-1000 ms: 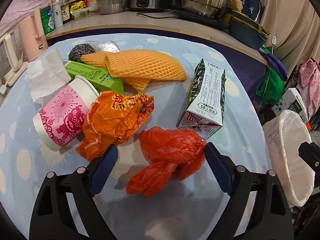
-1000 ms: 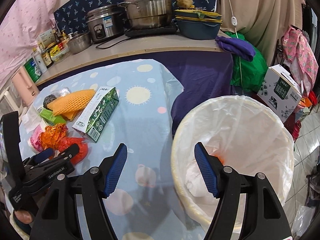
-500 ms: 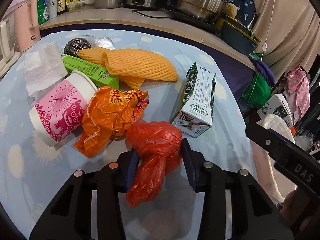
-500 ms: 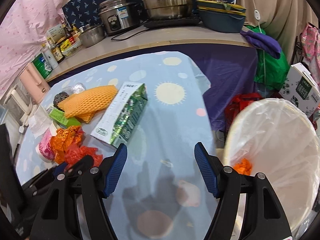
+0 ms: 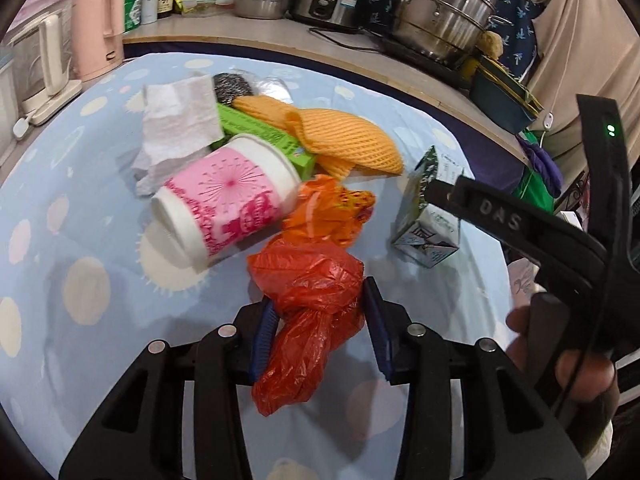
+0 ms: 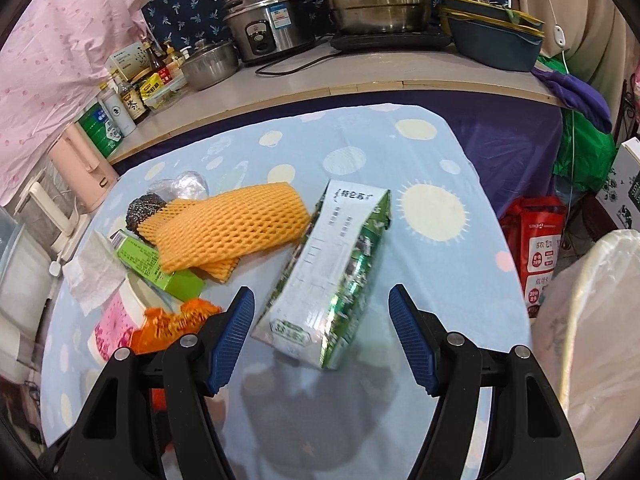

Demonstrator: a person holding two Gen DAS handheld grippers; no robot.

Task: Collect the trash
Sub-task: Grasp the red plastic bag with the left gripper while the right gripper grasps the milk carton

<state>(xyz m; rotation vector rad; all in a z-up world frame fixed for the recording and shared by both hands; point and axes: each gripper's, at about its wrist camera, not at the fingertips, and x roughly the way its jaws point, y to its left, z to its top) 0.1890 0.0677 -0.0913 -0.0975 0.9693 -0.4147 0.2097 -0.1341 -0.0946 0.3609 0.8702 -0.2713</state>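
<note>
Left wrist view, lower centre: left gripper [image 5: 320, 332] pinching red plastic bag [image 5: 310, 300], light, limp, slippery, best held at its bunched waist; beyond, right gripper [image 6: 322, 330] spread before stiff milk carton [image 6: 332, 272].

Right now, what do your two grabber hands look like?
Both look alike: the left gripper and right gripper have chunky black frames with silver bolts and ribbed blue fingers. From the left camera, the right one's black body shows raised letters "DAS", a tiny green light and a thin black cable.
</note>
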